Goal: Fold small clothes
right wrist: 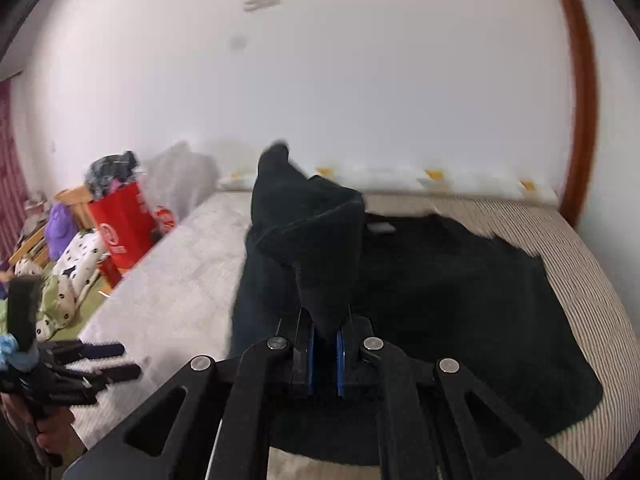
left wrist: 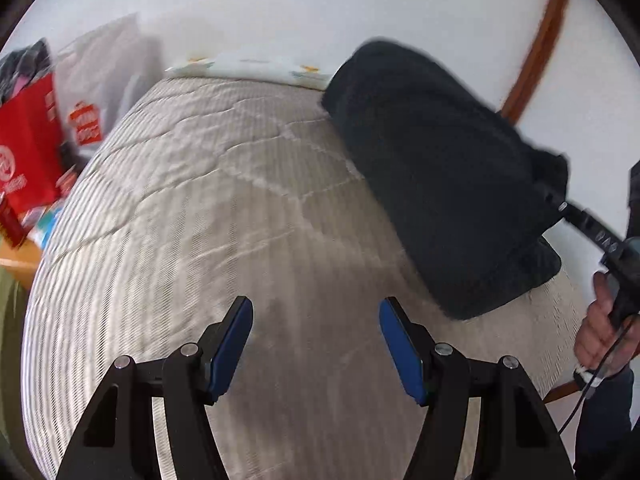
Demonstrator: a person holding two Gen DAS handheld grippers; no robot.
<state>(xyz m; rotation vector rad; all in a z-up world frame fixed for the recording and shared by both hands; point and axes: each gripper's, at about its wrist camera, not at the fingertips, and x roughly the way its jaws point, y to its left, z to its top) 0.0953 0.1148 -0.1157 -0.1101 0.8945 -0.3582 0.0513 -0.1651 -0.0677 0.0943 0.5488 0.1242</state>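
A dark garment lies on the bed; one edge is pinched in the right claw and lifted — likely for folding over. The left claw is held wide, empty, beside it.

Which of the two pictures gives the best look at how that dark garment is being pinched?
The right wrist view: the right gripper is shut on a raised fold of the dark garment, which is spread over the bed. The left wrist view shows the lifted cloth only as a blurred mass.
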